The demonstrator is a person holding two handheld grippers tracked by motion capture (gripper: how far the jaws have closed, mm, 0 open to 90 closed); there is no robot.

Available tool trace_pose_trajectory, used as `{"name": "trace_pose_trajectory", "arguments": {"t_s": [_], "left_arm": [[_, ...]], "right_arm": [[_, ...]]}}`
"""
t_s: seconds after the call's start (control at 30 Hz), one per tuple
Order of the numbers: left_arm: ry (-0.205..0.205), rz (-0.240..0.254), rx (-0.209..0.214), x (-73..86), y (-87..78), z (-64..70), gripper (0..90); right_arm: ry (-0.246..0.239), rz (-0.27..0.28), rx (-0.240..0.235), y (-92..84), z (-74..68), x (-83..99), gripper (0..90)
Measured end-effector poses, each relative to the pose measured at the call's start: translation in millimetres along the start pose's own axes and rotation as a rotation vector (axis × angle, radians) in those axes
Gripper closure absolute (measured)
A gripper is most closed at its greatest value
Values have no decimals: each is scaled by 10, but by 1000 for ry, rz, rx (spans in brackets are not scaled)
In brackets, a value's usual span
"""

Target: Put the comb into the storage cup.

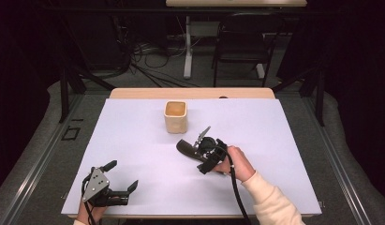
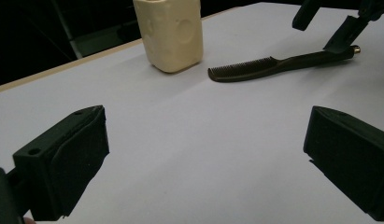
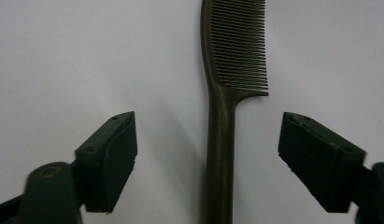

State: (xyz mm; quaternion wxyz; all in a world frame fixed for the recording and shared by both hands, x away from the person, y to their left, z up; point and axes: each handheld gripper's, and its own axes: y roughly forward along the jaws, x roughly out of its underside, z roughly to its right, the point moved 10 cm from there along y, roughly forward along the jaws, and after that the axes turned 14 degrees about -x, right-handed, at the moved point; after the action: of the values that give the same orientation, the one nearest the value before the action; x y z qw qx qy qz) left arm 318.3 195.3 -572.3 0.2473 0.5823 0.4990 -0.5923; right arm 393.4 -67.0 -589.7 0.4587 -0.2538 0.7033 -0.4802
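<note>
My left gripper (image 1: 121, 177) has black blocky jaws, a screw hole in one, and a grey three-cornered plate on top. My right gripper (image 1: 203, 140) is black too, trailing a black cable past my cream sleeve (image 1: 273, 204).

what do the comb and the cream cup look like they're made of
Comb: probably hard plastic, dark brown, smooth with a dull sheen, with fine moulded teeth and a one-piece handle.
Cream cup: possibly ceramic or thick plastic; matt, pale, with soft rounded corners and a shallow round dimple in its side.
</note>
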Motion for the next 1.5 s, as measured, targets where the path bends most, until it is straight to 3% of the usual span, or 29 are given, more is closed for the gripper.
{"name": "trace_pose_trajectory", "arguments": {"t_s": [0.4,0.77,1.3,1.5], "left_arm": [[1,0,2,1,0,3,2],[1,-1,5,2,-1,7,2],[2,-1,6,1,-1,8,2],[2,-1,6,2,-1,7,2]], "right_arm": [[24,-91,-4,128,78,-3,574],[33,-191,9,230,130,5,613],[72,-245,30,314,180,0,647],[92,-240,35,355,199,9,677]]}}
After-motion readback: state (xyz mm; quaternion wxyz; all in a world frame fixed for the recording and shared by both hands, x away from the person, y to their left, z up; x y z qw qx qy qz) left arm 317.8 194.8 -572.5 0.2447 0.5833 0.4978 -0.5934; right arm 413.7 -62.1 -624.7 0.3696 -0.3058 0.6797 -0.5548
